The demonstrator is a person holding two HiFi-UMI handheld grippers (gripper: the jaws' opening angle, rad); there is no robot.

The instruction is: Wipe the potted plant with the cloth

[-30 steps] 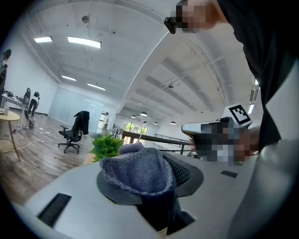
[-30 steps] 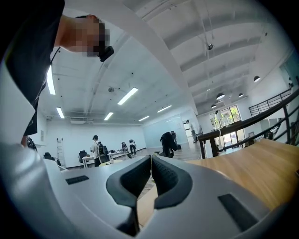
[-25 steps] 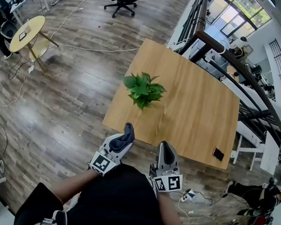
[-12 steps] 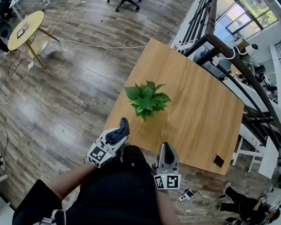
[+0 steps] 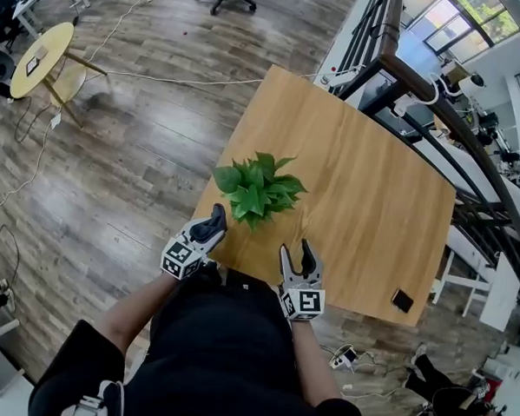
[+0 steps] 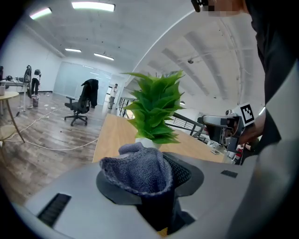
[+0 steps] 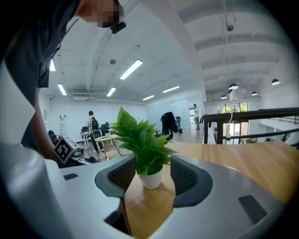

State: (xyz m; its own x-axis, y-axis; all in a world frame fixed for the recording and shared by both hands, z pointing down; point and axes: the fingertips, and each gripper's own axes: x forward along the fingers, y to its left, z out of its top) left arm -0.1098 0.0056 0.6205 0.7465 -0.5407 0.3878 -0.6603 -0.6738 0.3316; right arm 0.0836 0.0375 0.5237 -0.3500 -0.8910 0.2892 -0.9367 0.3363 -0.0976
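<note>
Now, the cloth side leads

Left gripper point(image 5: 214, 222), clenched on the grey knitted cloth point(image 6: 138, 170), sits nearest the small upright green-leaved plant in its white pot point(image 5: 257, 187), straight ahead on the wooden table point(image 5: 373, 209). The right gripper point(image 5: 297, 252) is opening, empty.

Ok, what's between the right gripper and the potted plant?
Only bare wooden table, seen in the right gripper view. The right gripper has its jaws opening with nothing held; the potted plant stands beyond.

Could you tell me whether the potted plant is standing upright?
Upright: the potted plant stands flat on the table, leaves rising.
</note>
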